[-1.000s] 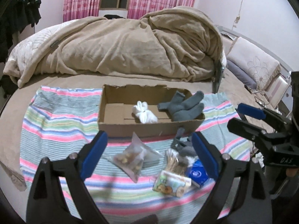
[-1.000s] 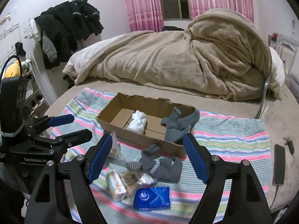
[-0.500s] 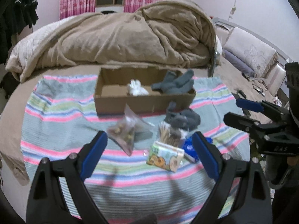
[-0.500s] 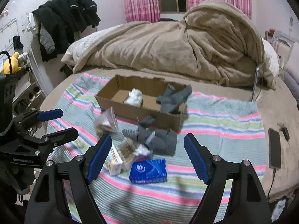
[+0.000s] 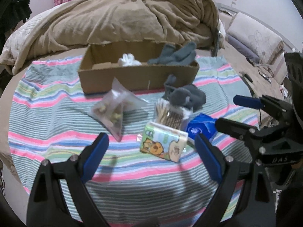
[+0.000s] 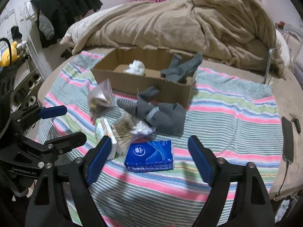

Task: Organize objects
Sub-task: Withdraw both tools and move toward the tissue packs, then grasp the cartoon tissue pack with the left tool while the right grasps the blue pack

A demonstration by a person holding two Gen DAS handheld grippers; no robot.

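A cardboard box [image 5: 138, 75] [image 6: 149, 81] on the striped blanket holds a white sock bundle [image 5: 128, 60] and grey socks [image 5: 176, 56]. In front of it lie a clear bag of snacks [image 5: 115, 109], a grey sock pile [image 5: 185, 96] [image 6: 162, 115], a pack of cotton swabs [image 5: 170, 113], a cartoon tissue pack [image 5: 163, 144] and a blue tissue pack [image 6: 149, 156] [image 5: 200, 127]. My left gripper [image 5: 151, 155] is open and empty, just short of the cartoon pack. My right gripper [image 6: 148, 155] is open and empty, with the blue pack between its fingers' line of sight.
A rumpled tan duvet [image 5: 121, 17] lies behind the box. A phone on a cable [image 6: 286, 140] lies at the bed's right edge. Dark clothes [image 6: 64, 5] hang at the left wall. The bed's near edge is just below the grippers.
Both grippers have pulled back and lowered toward the near blanket edge; the box and loose items now sit farther off. Nothing was picked up.
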